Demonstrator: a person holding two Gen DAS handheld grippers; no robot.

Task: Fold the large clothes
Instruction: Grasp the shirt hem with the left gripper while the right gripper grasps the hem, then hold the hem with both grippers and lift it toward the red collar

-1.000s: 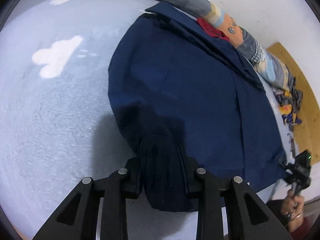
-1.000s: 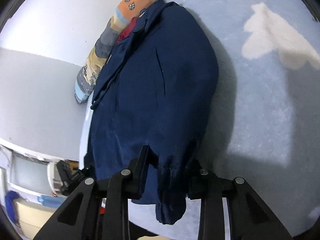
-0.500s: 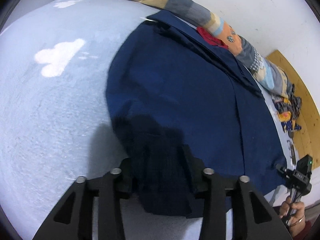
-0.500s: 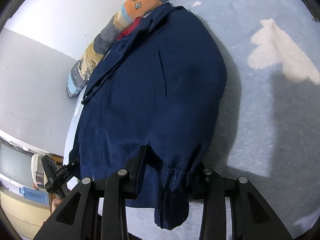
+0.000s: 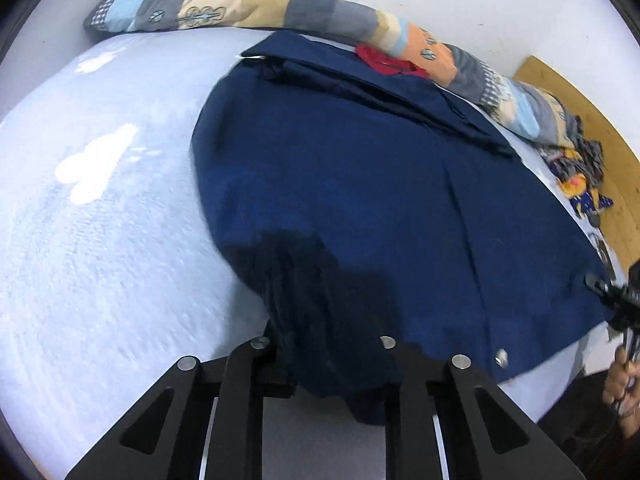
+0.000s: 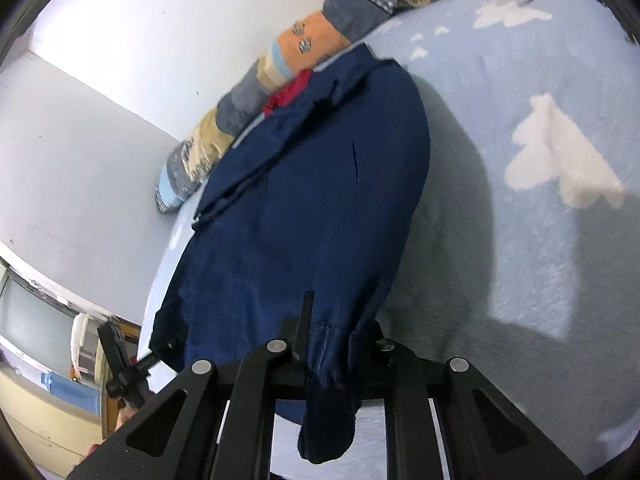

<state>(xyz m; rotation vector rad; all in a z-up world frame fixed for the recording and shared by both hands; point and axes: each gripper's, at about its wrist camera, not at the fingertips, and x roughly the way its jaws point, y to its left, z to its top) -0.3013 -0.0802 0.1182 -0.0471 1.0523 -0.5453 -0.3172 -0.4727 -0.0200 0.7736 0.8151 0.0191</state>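
**Navy jacket held at both near corners over the bed**

Left wrist view: my left tongs [image 5: 324, 360] were pinched on a bunched fold of the navy jacket [image 5: 360, 184], at its near edge. The garment lay spread across the pale blue bed cover [image 5: 100, 240], its collar end close to the patchwork bolster [image 5: 280, 12] along the wall, a red cloth [image 5: 384, 58] tucked between the two. At far right, my right tongs [image 5: 616, 300] met the jacket's other near corner, with my hand [image 5: 622, 384] below them.

Right wrist view: my right tongs [image 6: 332, 356] were clamped on a gathered corner of the jacket, a loose tail hanging below the jaws. My left tongs [image 6: 124, 364] showed small at the far corner.

I judged the cloth soft, fairly thick and limp: it sagged and bunched wherever it was gripped. The hem corners looked the sound places to hold, keeping the edge taut between both tongs.
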